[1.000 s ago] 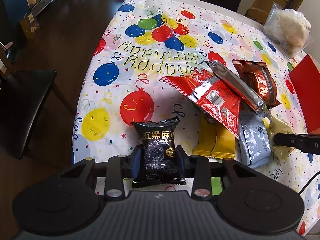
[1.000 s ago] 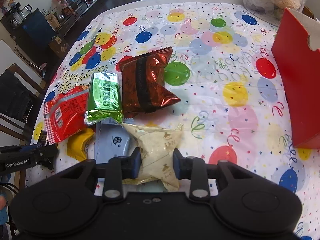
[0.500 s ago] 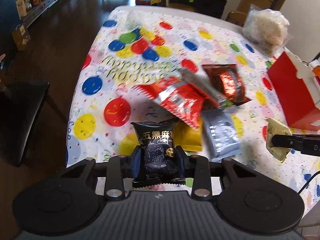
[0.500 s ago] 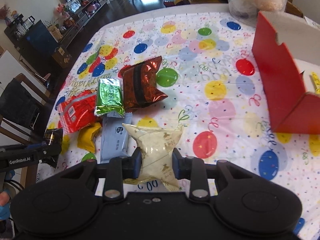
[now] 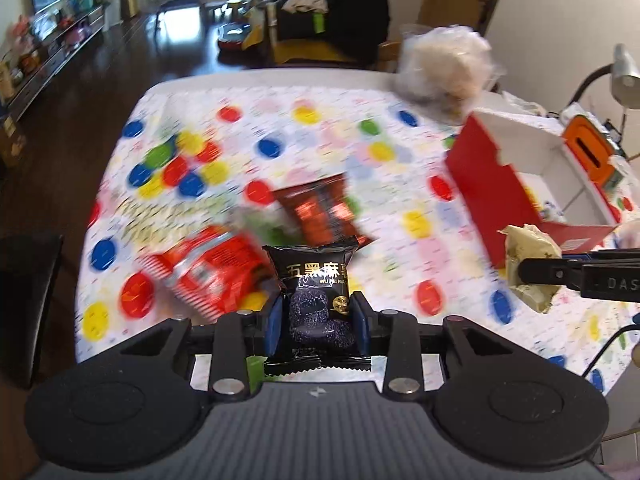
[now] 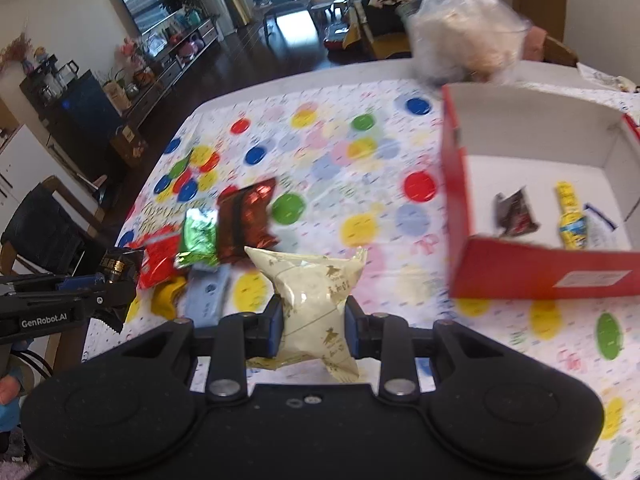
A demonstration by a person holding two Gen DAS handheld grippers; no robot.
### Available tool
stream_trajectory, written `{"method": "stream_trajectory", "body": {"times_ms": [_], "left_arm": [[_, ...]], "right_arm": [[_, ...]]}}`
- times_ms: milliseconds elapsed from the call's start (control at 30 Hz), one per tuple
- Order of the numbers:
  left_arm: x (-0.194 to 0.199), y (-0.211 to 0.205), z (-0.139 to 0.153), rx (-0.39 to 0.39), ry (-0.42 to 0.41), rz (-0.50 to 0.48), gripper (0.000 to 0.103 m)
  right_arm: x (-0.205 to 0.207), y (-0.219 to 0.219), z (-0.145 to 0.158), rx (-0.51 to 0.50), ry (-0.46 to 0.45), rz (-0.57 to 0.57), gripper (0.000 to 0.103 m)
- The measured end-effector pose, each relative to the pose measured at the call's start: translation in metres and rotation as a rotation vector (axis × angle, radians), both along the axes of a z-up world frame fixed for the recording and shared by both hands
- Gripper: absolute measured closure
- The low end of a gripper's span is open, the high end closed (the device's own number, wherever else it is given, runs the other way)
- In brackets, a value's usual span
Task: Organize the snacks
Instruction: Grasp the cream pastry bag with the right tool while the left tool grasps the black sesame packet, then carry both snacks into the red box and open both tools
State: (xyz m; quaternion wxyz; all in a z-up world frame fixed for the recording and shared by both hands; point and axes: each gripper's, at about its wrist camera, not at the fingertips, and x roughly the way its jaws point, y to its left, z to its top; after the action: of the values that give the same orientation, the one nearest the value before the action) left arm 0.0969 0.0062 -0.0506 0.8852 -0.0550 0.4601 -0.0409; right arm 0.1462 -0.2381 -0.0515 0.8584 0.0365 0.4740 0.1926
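Both claws (left [image 5: 316, 318], right [image 6: 314, 326]) grip upright packets: black [image 5: 314, 280], cream [image 6: 312, 296].

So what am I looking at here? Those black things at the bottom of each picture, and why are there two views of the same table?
No robot arm here: a person holds a two-finger clamp in each hand, each with a camera looking along its fingers. One picture comes from the left gripper, shut on a black snack packet. The other comes from the right gripper, shut on a cream snack packet. Each view also catches the other clamp at its edge. On the balloon-print tablecloth lie more snacks: a red packet, a green packet, a brown packet, a yellow one and a pale blue one. The open red box already holds a few snacks.
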Motion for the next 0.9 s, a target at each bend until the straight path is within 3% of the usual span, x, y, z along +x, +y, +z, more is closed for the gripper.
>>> {"method": "stream_trajectory", "body": {"times_ms": [467, 900], "left_arm": [[0.049, -0.131, 0.037, 0.05, -0.098, -0.14, 0.068], [0.104, -0.228, 0.034, 0.067, -0.069, -0.225, 0.068]], "right_arm": [[0.032, -0.098, 0.026, -0.042, -0.074, -0.05, 0.074], [0.067, -0.179, 0.021, -0.078, -0.095, -0.118, 0.074]]}}
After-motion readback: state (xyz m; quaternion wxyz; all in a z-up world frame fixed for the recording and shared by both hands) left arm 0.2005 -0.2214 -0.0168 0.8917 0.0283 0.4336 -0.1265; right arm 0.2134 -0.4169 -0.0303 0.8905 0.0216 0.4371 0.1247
